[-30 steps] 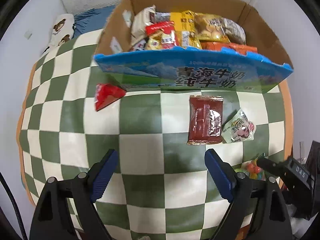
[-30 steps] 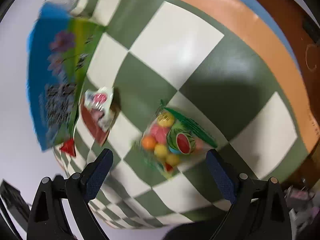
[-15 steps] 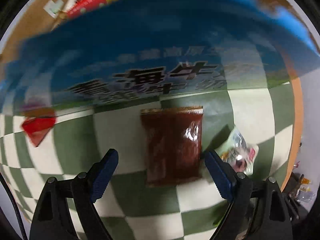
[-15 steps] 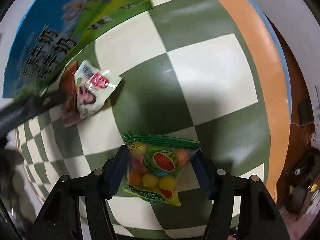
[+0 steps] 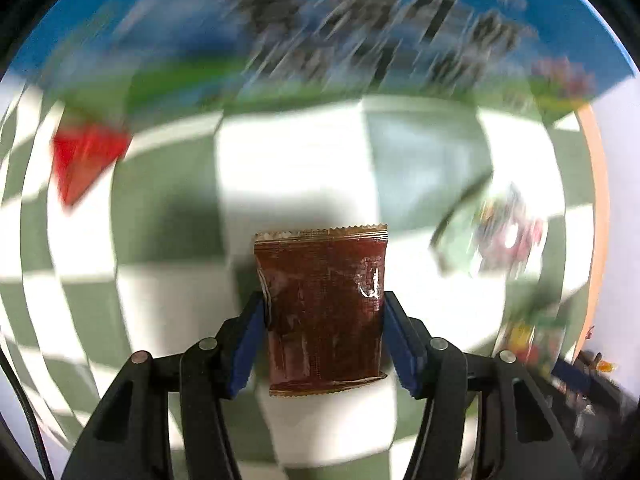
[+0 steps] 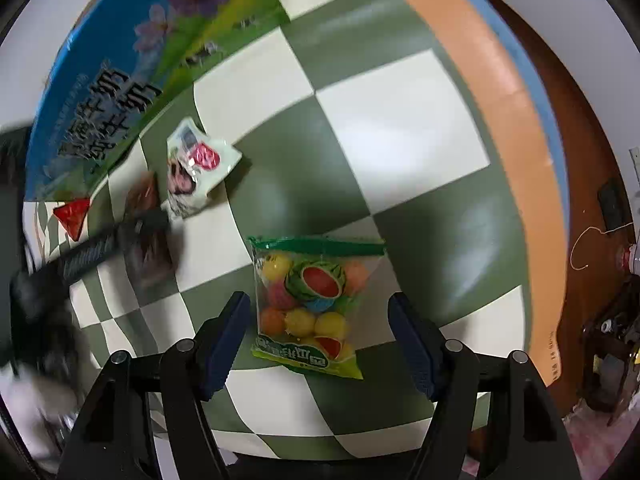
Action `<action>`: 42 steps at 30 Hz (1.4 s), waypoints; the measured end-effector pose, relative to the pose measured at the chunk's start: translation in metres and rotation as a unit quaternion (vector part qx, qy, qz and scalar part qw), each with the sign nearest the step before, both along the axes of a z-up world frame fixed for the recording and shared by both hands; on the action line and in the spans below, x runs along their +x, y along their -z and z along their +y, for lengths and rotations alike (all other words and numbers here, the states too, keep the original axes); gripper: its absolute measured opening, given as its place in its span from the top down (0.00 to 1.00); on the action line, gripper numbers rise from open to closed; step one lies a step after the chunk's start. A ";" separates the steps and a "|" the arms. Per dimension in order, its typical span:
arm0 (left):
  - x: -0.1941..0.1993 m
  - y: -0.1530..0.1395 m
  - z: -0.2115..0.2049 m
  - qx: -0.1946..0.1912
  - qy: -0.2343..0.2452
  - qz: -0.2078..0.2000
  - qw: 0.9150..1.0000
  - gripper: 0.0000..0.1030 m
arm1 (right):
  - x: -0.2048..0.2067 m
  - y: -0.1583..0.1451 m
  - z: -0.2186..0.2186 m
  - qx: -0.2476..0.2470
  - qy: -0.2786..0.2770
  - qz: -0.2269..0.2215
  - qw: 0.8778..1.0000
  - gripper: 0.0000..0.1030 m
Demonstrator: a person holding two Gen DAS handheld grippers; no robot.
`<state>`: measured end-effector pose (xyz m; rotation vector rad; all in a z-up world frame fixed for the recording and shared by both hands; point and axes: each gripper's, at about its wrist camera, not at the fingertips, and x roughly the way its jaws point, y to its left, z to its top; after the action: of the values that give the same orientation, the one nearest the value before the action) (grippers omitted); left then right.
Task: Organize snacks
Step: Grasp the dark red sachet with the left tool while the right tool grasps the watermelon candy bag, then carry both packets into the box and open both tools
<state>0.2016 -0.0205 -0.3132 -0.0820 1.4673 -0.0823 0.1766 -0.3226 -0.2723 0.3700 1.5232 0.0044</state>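
Observation:
My left gripper (image 5: 322,320) is shut on a dark red-brown snack packet (image 5: 322,304), its blue pads pressing both sides, over the green-and-white checkered cloth (image 5: 168,208). The packet also shows blurred in the right wrist view (image 6: 148,236) with the left gripper on it. My right gripper (image 6: 320,320) is open around a clear bag of colourful fruit candies (image 6: 312,300) lying on the cloth; the fingers do not touch it. The blue snack box (image 5: 320,20) stands just behind; it also shows in the right wrist view (image 6: 120,72).
A red triangular packet (image 5: 86,156) lies left by the box, also in the right wrist view (image 6: 74,216). A white-green snack pouch (image 6: 198,168) lies between the box and the candy bag. The cloth's orange border (image 6: 508,92) and table edge run on the right.
My left gripper moved forward to the red-brown packet and shut on it. My right gripper moved over the candy bag, narrowed, then widened a little.

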 end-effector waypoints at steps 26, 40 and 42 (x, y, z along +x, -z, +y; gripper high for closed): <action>-0.074 0.038 0.035 -0.022 -0.043 0.054 0.997 0.45 | -0.022 0.013 0.049 -0.036 -0.140 -0.001 0.989 0.40; -0.077 -0.002 0.021 -0.016 -0.040 0.027 0.999 0.47 | -0.023 0.021 0.077 -0.044 -0.115 -0.016 0.992 0.48; -0.076 -0.013 0.021 -0.020 -0.039 0.019 0.999 0.47 | -0.026 0.018 0.073 -0.035 -0.111 -0.020 0.993 0.50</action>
<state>0.1252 0.0002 -0.3003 -0.1742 1.4983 -0.0469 0.1507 -0.2491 -0.2900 0.1436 1.5139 0.1324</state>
